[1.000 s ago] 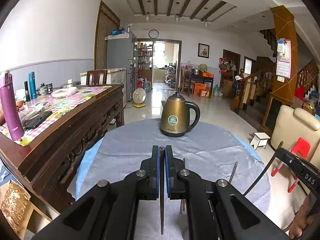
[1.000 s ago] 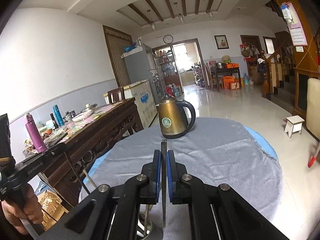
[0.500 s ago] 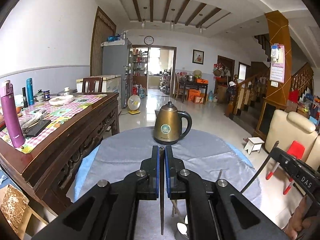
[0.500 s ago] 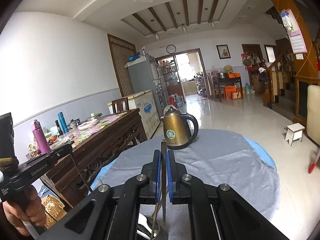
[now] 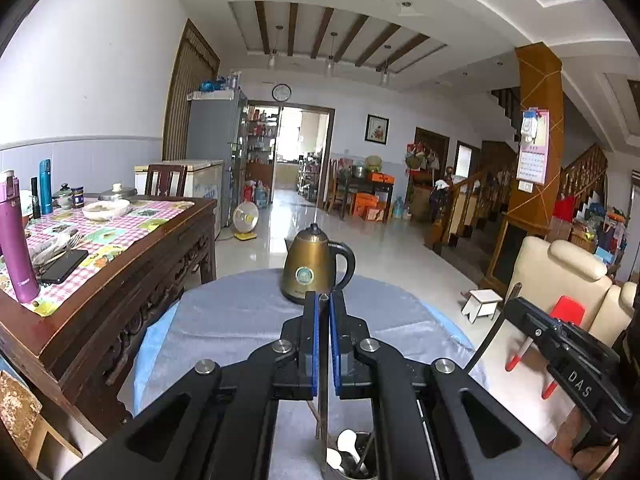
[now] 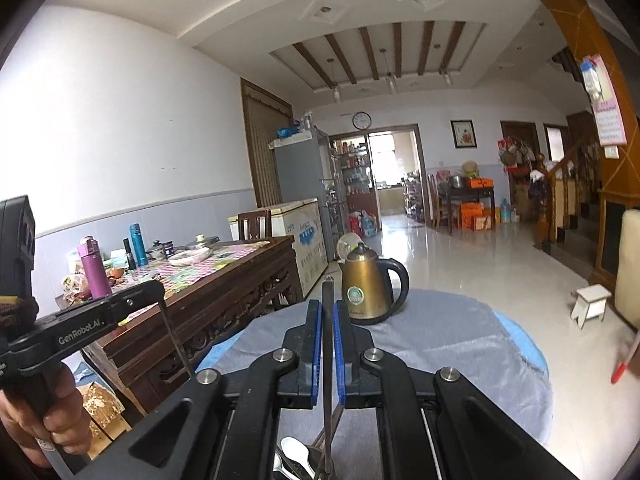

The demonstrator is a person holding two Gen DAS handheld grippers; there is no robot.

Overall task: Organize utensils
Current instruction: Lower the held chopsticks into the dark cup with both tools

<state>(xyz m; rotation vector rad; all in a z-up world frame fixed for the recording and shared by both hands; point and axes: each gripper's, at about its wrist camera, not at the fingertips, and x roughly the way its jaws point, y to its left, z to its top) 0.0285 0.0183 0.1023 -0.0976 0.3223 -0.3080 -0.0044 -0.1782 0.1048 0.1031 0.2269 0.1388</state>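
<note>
Chopstick (image 5: 323, 364) clamped in left gripper (image 5: 324, 300), another (image 6: 328, 360) in right gripper (image 6: 329, 308), both raised higher, holder (image 5: 356, 456) now visible.

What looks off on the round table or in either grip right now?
Nothing stands out. The left gripper and right gripper each pinch one thin chopstick upright over the utensil holder; the kettle stands upright on the grey cloth.

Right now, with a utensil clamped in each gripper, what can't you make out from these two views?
- Left wrist view: the holder below is cut off by the bottom edge and the gripper arms; its contents can't be counted.
- Left gripper: which kind of utensil it holds; only a thin edge-on shaft shows.
- Right gripper: the same for its utensil; the lower end is cut off.
</note>
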